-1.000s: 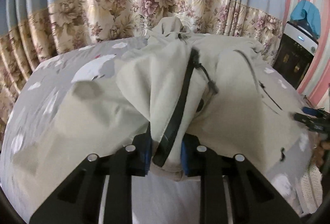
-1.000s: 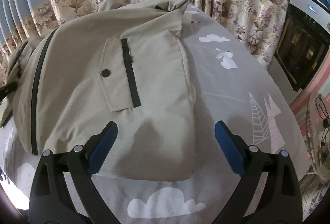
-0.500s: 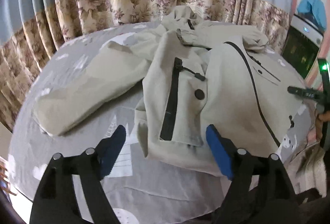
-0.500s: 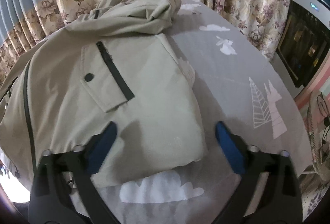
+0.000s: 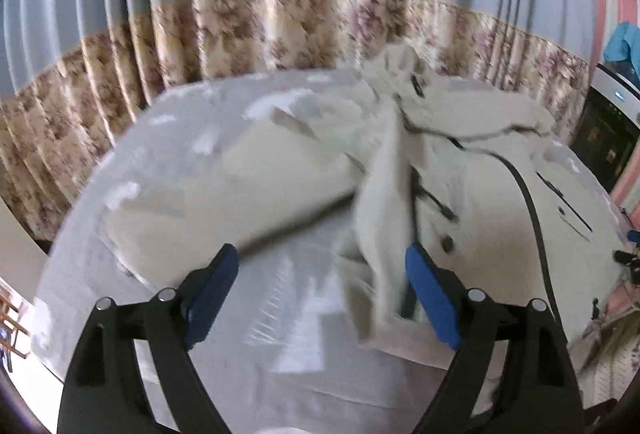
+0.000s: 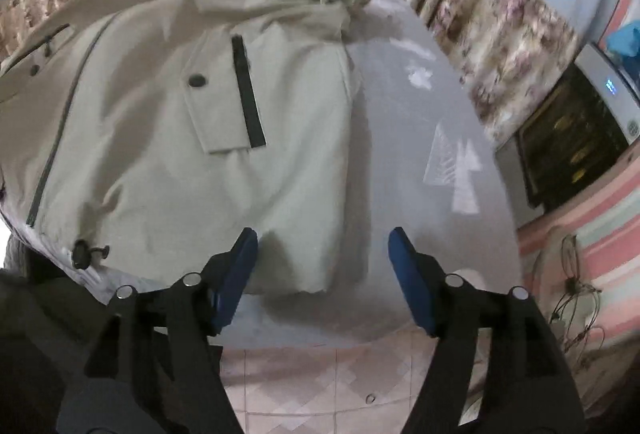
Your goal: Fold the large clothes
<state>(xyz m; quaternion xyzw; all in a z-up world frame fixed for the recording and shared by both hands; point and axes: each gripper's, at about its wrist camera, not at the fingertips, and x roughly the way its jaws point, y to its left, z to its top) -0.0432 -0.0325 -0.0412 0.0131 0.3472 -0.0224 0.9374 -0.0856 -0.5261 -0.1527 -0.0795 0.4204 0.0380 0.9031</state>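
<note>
The left gripper (image 5: pixel 320 286) and right gripper (image 6: pixel 322 266) stand apart, jaws just opened, gripping nothing. The jacket (image 6: pixel 168 138) lies rumpled on the bed (image 6: pixel 400 138), sleeve (image 5: pixel 240 190) out; folding now risks trapping creases

Both tools point downward, the left tool (image 5: pixel 318 296) gaping wide, the right tool (image 6: pixel 322 276) just reopening, both empty.

The left gripper (image 5: pixel 318 284) hung over the grey bedsheet (image 5: pixel 224 366), its blue jaws just opened wide with nothing pressed between them. A bunched fold of the beige jacket (image 5: pixel 384 218) lay just inside the right jaw. One sleeve (image 5: pixel 224 190) stretched leftward. Flowered curtains (image 5: pixel 240 34) hung behind.
</note>
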